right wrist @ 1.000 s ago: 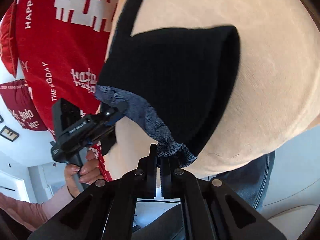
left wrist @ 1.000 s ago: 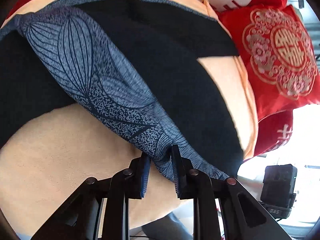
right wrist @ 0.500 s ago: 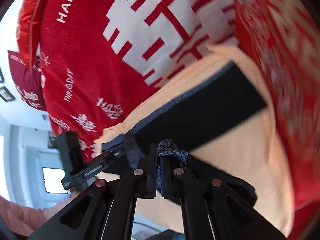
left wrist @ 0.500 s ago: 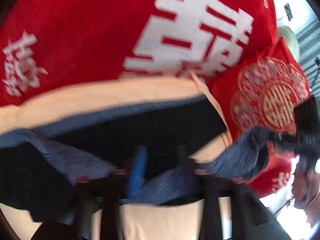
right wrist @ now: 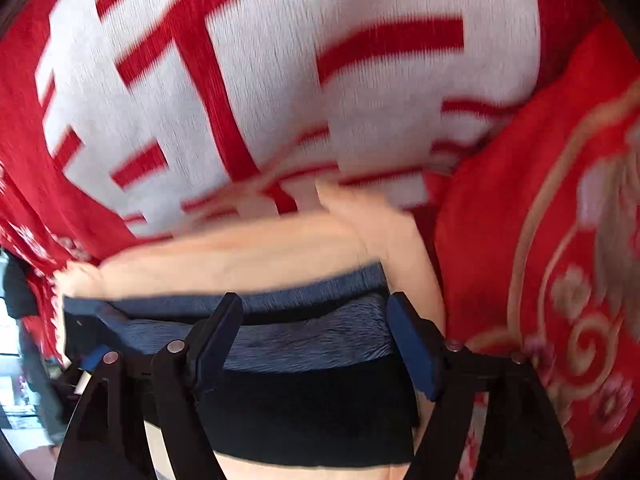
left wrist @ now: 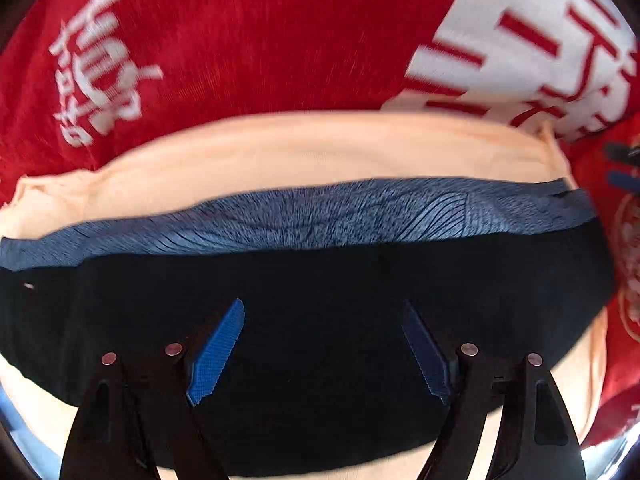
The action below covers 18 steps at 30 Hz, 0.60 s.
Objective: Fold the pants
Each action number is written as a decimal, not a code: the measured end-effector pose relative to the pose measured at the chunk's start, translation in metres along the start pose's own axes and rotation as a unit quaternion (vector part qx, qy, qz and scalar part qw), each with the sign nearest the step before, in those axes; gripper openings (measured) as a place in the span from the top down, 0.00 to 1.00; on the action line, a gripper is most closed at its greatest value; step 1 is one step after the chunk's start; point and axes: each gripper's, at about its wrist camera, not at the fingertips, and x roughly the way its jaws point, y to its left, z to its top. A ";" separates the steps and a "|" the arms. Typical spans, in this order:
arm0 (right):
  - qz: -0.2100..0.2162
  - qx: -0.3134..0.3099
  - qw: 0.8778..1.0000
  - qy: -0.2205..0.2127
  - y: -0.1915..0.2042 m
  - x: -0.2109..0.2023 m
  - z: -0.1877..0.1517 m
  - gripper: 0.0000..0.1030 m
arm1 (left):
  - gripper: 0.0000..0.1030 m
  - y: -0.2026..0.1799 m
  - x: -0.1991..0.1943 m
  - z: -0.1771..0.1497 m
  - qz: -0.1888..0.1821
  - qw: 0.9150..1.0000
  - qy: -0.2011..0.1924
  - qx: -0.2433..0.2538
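Showing left gripper (left wrist: 320, 344) agape, pants (left wrist: 304, 320) folded

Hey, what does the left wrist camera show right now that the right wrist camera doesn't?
Only the left wrist view shows the pants across nearly their full width, with the leaf-line print on the blue band. Only the right wrist view shows the red cushion with gold scrollwork clearly. Both show the peach cushion, the red cover with white lettering, and an open gripper: left gripper, right gripper.
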 end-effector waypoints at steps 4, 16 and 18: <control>0.037 0.012 0.999 -0.027 0.008 -0.034 -0.017 0.24 | 0.22 0.000 0.014 0.007 0.008 1.000 0.005 -0.014; -0.012 0.202 0.979 -0.011 -0.040 0.018 -0.145 0.56 | 0.20 -0.011 0.029 0.005 0.019 1.000 -0.002 0.008; -0.014 0.201 0.979 -0.029 -0.036 0.017 -0.140 0.92 | 0.20 -0.011 0.030 0.004 0.020 1.000 -0.002 0.009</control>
